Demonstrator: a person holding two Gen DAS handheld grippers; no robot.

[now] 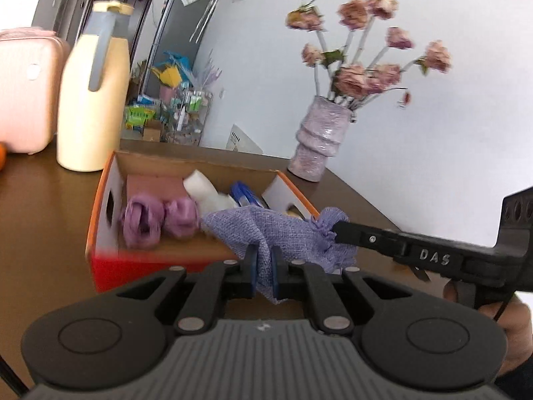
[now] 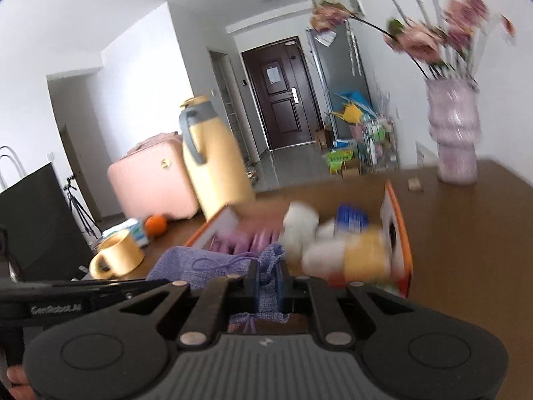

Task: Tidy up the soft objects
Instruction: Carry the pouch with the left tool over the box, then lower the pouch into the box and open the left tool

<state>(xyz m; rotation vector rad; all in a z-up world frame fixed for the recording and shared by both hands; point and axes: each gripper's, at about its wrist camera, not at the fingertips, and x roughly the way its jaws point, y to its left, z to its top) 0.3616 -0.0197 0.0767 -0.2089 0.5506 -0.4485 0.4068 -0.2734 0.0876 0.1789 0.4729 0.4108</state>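
Dark brown wooden table (image 1: 40, 206): filled lower half of both views.

Pale pink hard-shell suitcase (image 1: 23, 90): far left edge of left wrist view, on table; left of centre in right wrist view (image 2: 153, 180).

Cream plastic jug with grey handle and lid (image 1: 93, 100): upper left of left wrist view, just behind box; blurred, centre of right wrist view (image 2: 213, 160).

Orange-edged open cardboard box with white sides (image 1: 110, 196): centre of left wrist view; centre right in right wrist view (image 2: 396, 226). Held pink, purple, white and blue soft items, too blurred to name.

Ribbed lilac vase of dried pink flowers (image 1: 318, 136): right of centre in left wrist view, behind box; upper right in right wrist view (image 2: 454, 140).

Lavender woven drawstring pouch (image 1: 276, 230): lower centre of left wrist view, at near rim of box, gripped by both tools; lower centre in right wrist view (image 2: 196, 263).

Left gripper (image 1: 264, 263): bottom centre of left wrist view, fingers pressed together on pouch body, cloth bunched between blue pads.

Right gripper (image 2: 268, 283): bottom centre of right wrist view, pinched on pouch's gathered neck; seen also reaching in from right in left wrist view (image 1: 336, 231).

Yellow ceramic mug (image 2: 116, 255): lower left of right wrist view.

Small round orange fruit (image 2: 155, 225): just beyond mug, beside suitcase.
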